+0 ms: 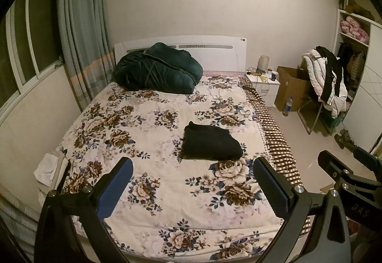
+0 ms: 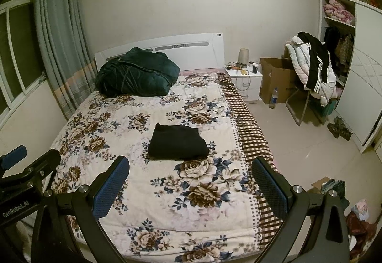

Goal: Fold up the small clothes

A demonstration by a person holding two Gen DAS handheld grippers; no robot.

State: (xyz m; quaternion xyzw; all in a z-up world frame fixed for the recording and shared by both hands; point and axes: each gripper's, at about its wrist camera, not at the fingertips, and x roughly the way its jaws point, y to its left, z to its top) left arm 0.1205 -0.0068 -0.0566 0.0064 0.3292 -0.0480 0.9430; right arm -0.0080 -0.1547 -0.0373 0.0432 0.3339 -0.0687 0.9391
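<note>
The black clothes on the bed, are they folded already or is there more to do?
Done: the black garment lies as a neat folded rectangle on the floral bedspread. In hand: nothing. The left gripper and right gripper both hang open above the bed, touching nothing. Left: no other loose small clothes show on the bed; the white cloth at its edge might be next.

A black garment (image 1: 211, 143) lies folded into a compact, roughly rectangular bundle, flat on the floral bedspread (image 1: 148, 124). It sits right of the bed's middle, toward the 3 o'clock edge, its long side slightly skewed, one rounded corner pointing toward 11 o'clock.
</note>
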